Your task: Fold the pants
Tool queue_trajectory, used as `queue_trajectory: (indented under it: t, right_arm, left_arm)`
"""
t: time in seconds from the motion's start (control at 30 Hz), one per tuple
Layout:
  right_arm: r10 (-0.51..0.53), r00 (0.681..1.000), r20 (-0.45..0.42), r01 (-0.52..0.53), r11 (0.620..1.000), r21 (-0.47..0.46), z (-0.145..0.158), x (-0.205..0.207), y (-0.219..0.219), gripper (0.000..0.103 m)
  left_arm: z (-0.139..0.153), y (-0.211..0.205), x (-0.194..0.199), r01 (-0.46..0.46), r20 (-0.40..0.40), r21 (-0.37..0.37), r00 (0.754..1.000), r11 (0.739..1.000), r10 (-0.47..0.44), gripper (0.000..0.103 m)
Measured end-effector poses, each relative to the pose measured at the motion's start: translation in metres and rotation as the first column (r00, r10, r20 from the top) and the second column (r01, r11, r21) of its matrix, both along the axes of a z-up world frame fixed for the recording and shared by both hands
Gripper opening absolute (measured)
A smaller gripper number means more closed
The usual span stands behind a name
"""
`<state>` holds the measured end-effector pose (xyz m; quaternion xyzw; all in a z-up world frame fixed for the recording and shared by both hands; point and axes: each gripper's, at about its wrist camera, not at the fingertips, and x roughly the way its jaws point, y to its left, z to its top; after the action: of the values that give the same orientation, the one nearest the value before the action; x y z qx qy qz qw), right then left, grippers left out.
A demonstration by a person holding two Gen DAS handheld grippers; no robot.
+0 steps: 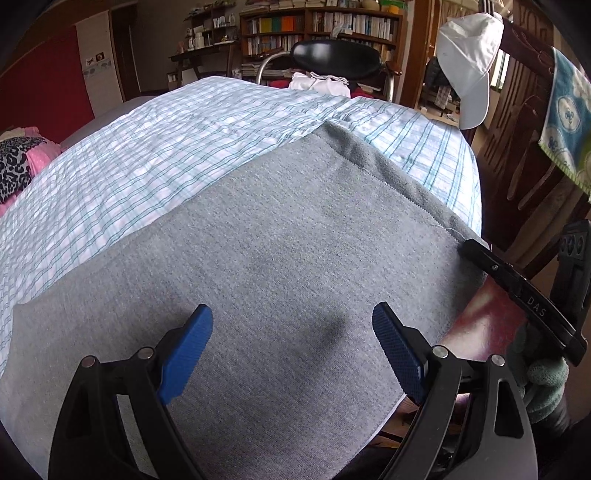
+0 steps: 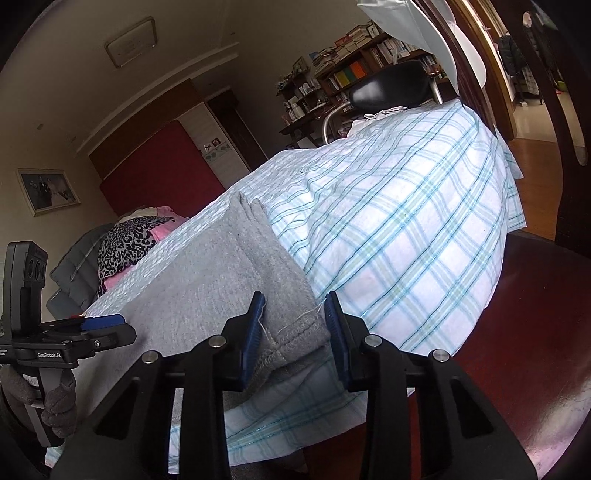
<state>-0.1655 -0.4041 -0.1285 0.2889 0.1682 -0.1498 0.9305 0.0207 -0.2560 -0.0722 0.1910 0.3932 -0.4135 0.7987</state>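
Grey sweatpants [image 1: 280, 236] lie flat on a bed covered by a blue-checked sheet [image 1: 177, 140]. My left gripper [image 1: 291, 325] is open, hovering just above the grey cloth near its front edge. In the right wrist view the pants [image 2: 207, 280] end in a hemmed corner at the bed's edge, and my right gripper [image 2: 295, 325] is open with its blue pads on either side of that corner. The left gripper [image 2: 99, 325] shows at the left of that view. The right gripper's finger [image 1: 517, 280] shows at the pants' right edge in the left wrist view.
A dark wooden chair [image 1: 524, 155] with a white cap [image 1: 469, 62] and a towel [image 1: 565, 122] stands to the right of the bed. A leopard-print and pink bundle [image 2: 129, 240] lies at the bed's far left. A black office chair [image 1: 336, 59] and bookshelves [image 1: 317, 29] stand beyond.
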Motion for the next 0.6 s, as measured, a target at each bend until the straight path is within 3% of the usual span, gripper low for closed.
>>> queue_trajectory:
  t: [0.17,0.33,0.47,0.53,0.6]
  right_arm:
    - [0.022,1.0,0.018,-0.021,0.999,-0.025,0.003,0.006,0.003,0.034]
    - [0.019,0.999,0.051,-0.025,0.991,0.133,-0.013,0.01,-0.017,0.035]
    - [0.047,0.994,0.102,-0.068,0.976,0.209,-0.018,0.01,-0.023,0.034]
    - [0.052,0.99,0.128,-0.076,0.978,0.194,-0.014,0.008,-0.019,0.024]
    - [0.067,0.987,0.147,-0.088,0.986,0.143,-0.004,0.006,-0.011,0.022]
  left_arm:
    - [-0.004,-0.002,0.0,0.0,-0.008,0.001,1.0,1.0,0.0,0.087]
    - [-0.003,-0.001,0.0,0.0,-0.011,-0.006,1.0,1.0,0.0,0.087]
    - [-0.004,-0.004,0.004,0.001,-0.058,-0.019,0.998,1.0,-0.003,0.087]
    - [-0.003,-0.006,0.005,0.0,-0.069,-0.026,0.998,1.0,-0.001,0.087]
    - [-0.001,-0.008,0.005,0.003,-0.072,-0.031,0.997,1.0,-0.006,0.087]
